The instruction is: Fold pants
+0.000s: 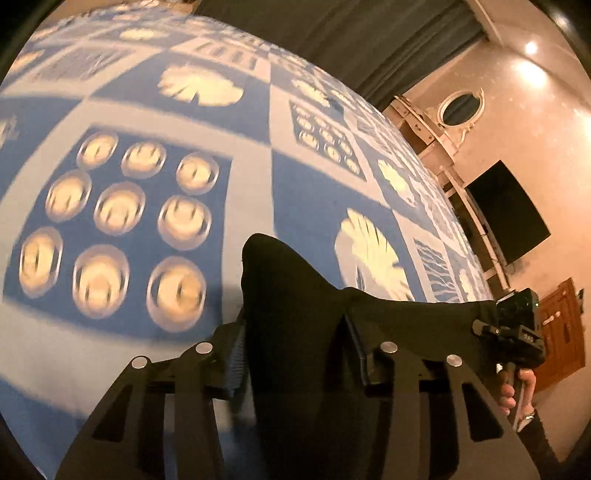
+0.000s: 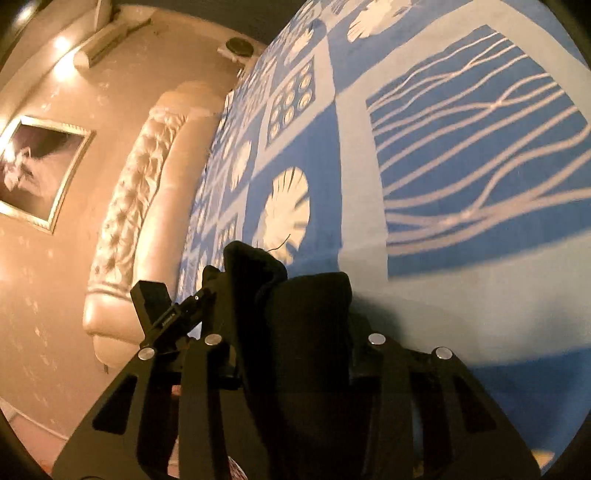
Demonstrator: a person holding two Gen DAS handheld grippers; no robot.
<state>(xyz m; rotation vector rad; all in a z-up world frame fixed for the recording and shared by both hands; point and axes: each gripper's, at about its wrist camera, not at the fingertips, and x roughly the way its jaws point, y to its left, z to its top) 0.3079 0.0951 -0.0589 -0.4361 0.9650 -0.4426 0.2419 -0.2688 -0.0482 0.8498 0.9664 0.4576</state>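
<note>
The black pants (image 1: 291,295) are bunched between the fingers of my left gripper (image 1: 295,354), which is shut on them above the blue patterned bedspread (image 1: 147,92). The fabric stretches right to the other gripper (image 1: 517,325), seen at the right edge with a hand on it. In the right wrist view my right gripper (image 2: 291,332) is shut on a thick bunch of the black pants (image 2: 295,306), held above the bedspread (image 2: 461,166). The left gripper (image 2: 166,314) shows at its left. Most of the pants hang out of view below.
The bed carries a blue and white spread with shell and circle prints. A tufted cream headboard (image 2: 147,192) and a framed picture (image 2: 37,166) are at the left. A dark screen (image 1: 506,210), a wooden door (image 1: 561,332) and dark curtains (image 1: 351,33) lie beyond the bed.
</note>
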